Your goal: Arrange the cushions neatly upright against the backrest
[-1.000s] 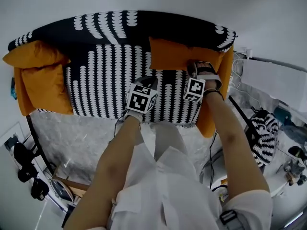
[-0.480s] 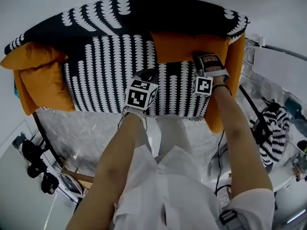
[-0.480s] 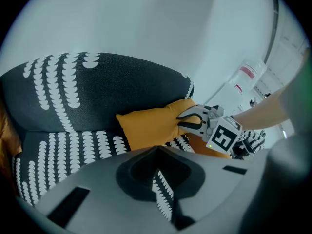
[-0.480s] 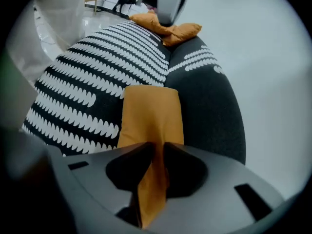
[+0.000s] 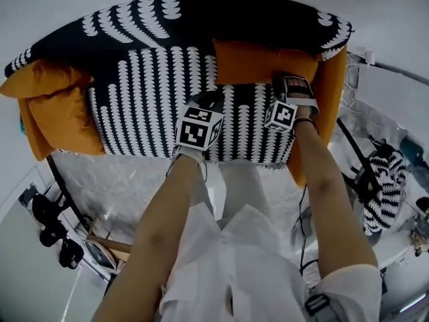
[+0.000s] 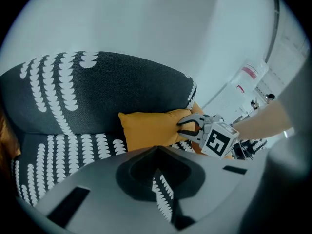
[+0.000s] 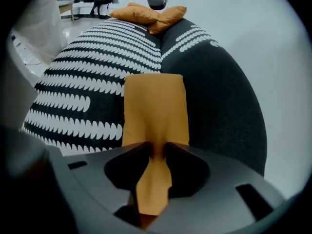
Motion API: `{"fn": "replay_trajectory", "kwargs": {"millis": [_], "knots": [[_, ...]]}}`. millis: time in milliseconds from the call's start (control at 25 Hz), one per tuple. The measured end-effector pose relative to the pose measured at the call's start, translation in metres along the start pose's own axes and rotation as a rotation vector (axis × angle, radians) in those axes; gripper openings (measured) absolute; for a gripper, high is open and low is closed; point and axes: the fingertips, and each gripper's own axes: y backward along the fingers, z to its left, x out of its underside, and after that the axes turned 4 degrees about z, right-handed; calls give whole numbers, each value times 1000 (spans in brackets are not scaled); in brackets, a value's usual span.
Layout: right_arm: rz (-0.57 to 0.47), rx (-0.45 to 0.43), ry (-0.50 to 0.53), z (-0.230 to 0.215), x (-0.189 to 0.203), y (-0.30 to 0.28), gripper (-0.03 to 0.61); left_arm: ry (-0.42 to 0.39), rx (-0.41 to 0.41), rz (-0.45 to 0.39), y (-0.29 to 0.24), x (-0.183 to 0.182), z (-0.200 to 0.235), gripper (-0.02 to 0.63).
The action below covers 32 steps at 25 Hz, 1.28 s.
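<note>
Two tongs are recorded over a black-and-white patterned sofa [image 5: 147, 92]. The right tongs [image 7: 157, 147] are clamped on the edge of an orange cushion [image 5: 258, 62], its fabric bunched between the pads; these jaws have just been opening slightly, yet the fabric is pinched. The cushion is found against the backrest [image 5: 201, 12], near the sofa's right end. The left tongs [image 6: 156, 152] are pressed together, nothing between them, over the middle of the seat. Further orange cushions [image 5: 57, 106] are piled at the left end.
</note>
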Motion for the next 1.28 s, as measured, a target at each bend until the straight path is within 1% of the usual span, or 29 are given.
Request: {"fn": "replay_trajectory", "kwargs": {"millis": [120,200,360,440,480,560,600,640,720,840,880,920,1000,1120,1200,1280], "knots": [[22,-60,1,1,-1,-5,129,8,-1,-5,1,-2,5,14],[29,-95,18,3,-2,-5,153,15,0,-6,3,-2,7,15],[46,-115,44,-2,1,4,183,21,3,-20,14,-3,7,14],[50,-115,23,-9,2,11,189,32,3,-37,22,-6,10,15],[48,-124,-6,-13,3,16,189,36,4,-48,26,-8,11,14],[41,-154,-105,-20,2,29,189,39,1,-68,37,-10,14,14],[36,-174,-175,-23,0,37,189,40,-1,-79,44,-11,15,15],[33,-201,-260,-25,-2,46,189,42,-4,-89,53,-11,16,15],[28,-268,-463,-26,-13,68,189,49,-6,-107,72,-9,20,15],[5,-347,-770,-28,-46,105,189,66,-7,-132,108,2,31,14],[-7,-360,-844,-32,-59,116,189,72,-12,-143,120,6,37,15],[-19,-367,-896,-37,-73,127,189,78,-21,-153,132,10,44,14],[-56,-385,-960,-42,-103,146,184,97,-42,-176,157,21,57,14],[-132,-427,-1013,-40,-161,177,150,148,-80,-215,201,45,84,14],[-178,-455,-1023,-37,-202,193,133,192,-102,-245,231,65,106,14],[-218,-501,-1003,-31,-245,206,129,241,-116,-268,258,88,128,15]]}}
